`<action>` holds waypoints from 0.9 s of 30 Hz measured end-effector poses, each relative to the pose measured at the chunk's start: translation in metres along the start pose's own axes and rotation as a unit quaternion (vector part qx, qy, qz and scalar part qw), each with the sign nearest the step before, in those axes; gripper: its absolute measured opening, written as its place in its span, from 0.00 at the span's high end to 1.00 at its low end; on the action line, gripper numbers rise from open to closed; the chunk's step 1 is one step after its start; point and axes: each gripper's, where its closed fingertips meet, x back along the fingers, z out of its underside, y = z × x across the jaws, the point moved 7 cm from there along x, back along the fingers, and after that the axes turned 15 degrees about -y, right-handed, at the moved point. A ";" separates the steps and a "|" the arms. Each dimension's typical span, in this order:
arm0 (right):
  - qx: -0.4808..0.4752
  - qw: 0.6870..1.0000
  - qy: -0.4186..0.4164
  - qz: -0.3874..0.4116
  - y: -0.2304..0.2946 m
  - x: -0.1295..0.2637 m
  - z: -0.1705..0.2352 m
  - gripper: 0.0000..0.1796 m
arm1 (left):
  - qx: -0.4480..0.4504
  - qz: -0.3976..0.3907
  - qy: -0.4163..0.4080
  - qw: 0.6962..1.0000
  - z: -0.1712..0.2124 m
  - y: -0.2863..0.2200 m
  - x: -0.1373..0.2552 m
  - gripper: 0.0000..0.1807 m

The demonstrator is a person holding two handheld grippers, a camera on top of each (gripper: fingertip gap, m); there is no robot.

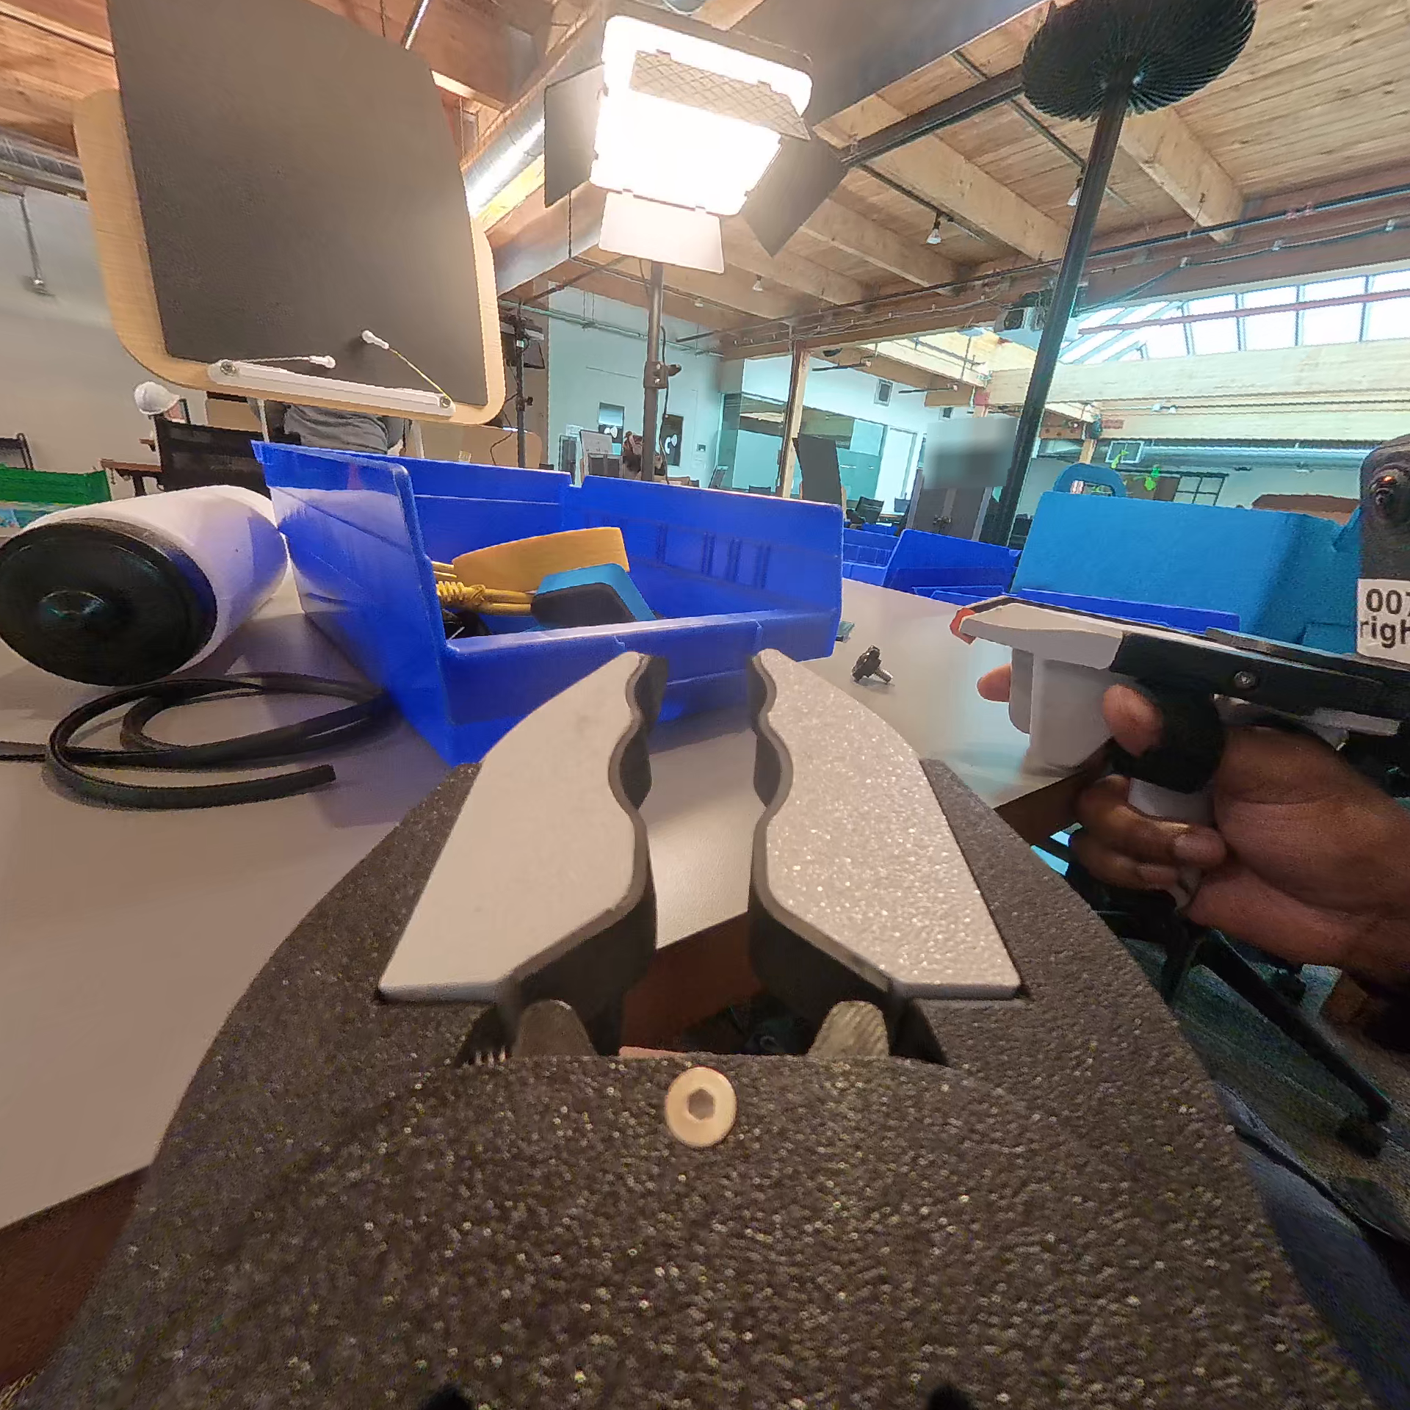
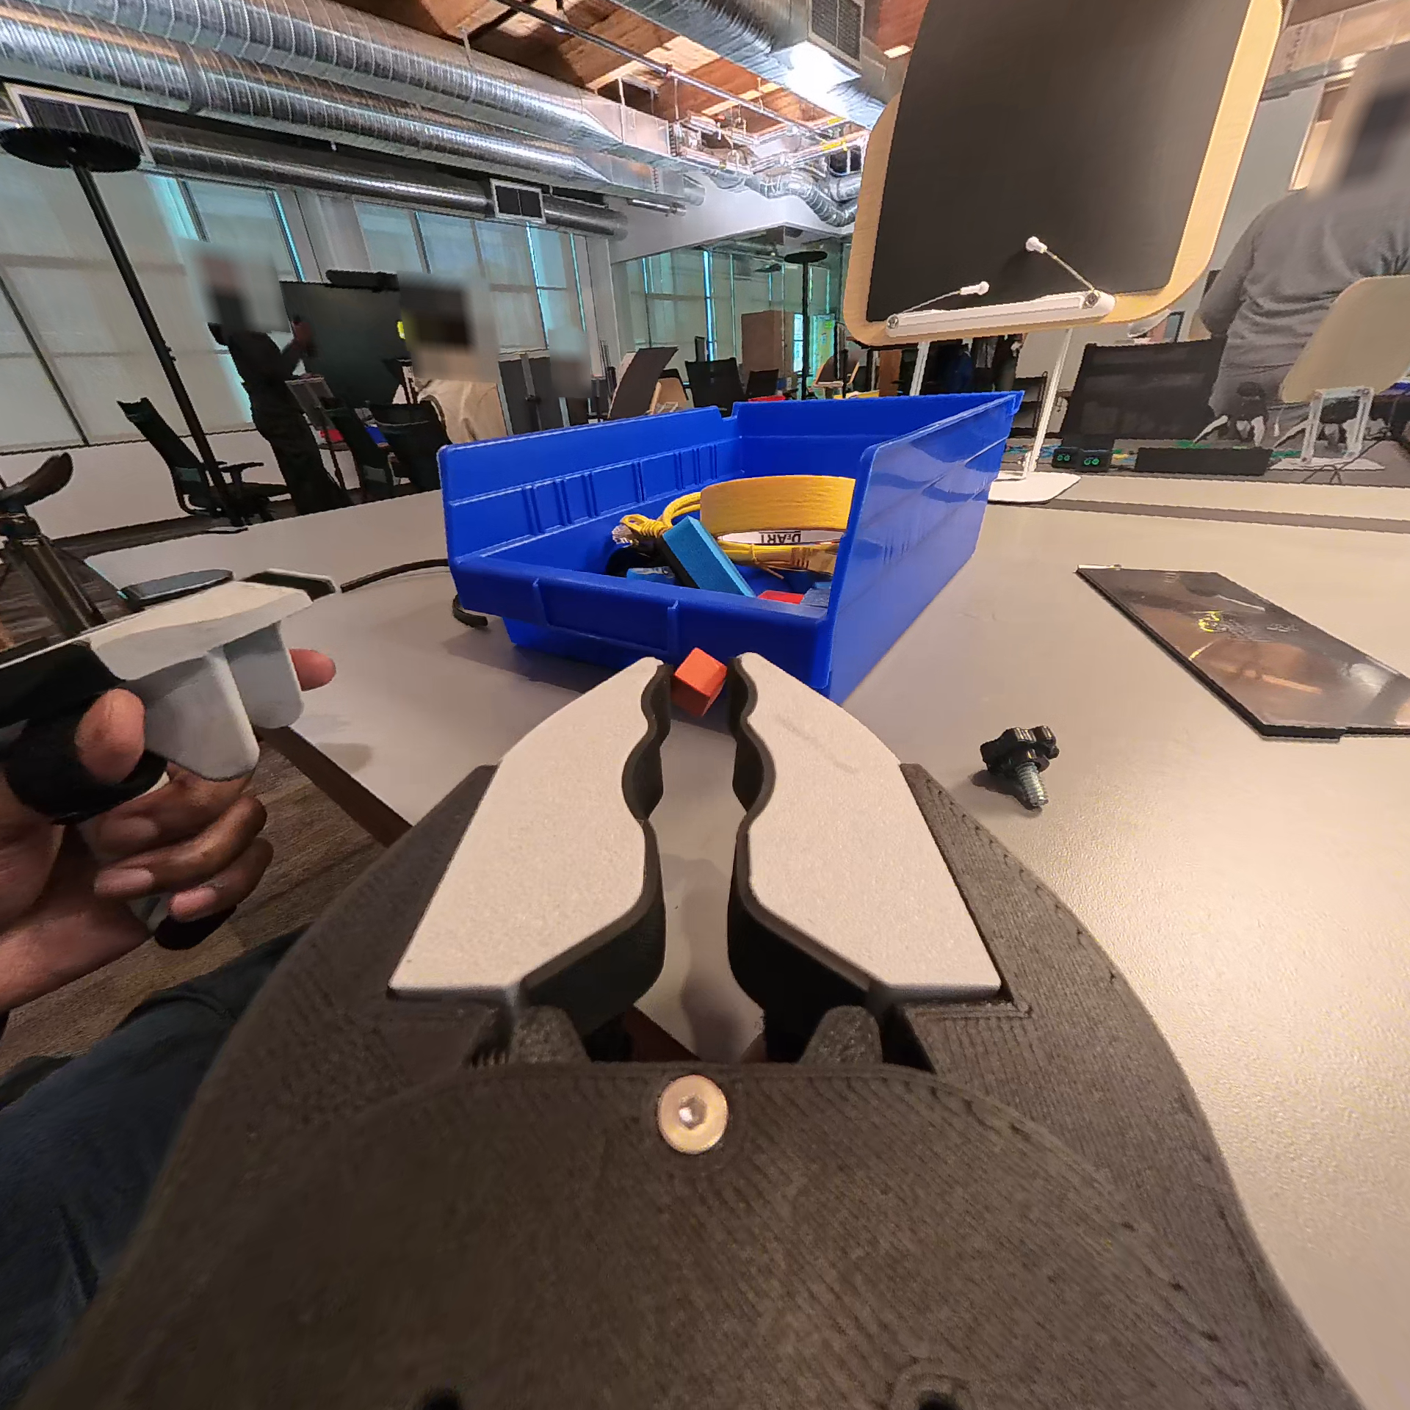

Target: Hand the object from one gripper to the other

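My right gripper (image 2: pixel 698 671) is shut on a small orange block (image 2: pixel 696 681), pinched at the fingertips and held above the grey table (image 2: pixel 1106 877), just in front of the blue bin (image 2: pixel 671 618). In the left wrist view the right gripper (image 1: pixel 963 622) comes in from the right, with the orange block (image 1: pixel 955 622) showing at its tip. My left gripper (image 1: pixel 702 675) is open and empty, with its fingers pointing at the blue bin (image 1: pixel 534 679). In the right wrist view the left gripper (image 2: pixel 244 671) is held by a hand at the left, apart from the block.
The bin holds a yellow tape roll (image 2: pixel 778 500), a yellow cable and a blue block (image 2: pixel 706 564). A black knob screw (image 2: pixel 1018 755) and a black plate (image 2: pixel 1251 656) lie to the right. A white roll (image 1: pixel 137 580) and a black cable coil (image 1: pixel 191 732) lie to the left. Spacing between my two grippers at the tips: around 15 centimetres.
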 end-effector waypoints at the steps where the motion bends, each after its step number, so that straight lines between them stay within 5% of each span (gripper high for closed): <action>1: -0.001 1.000 0.000 -0.002 0.000 0.000 0.000 0.93 | 0.000 0.000 0.001 1.000 0.000 0.000 0.000 0.87; 27: -0.007 0.998 -0.010 -0.057 0.002 0.007 -0.001 0.93 | 0.000 0.064 -0.034 0.997 -0.010 0.000 -0.013 0.87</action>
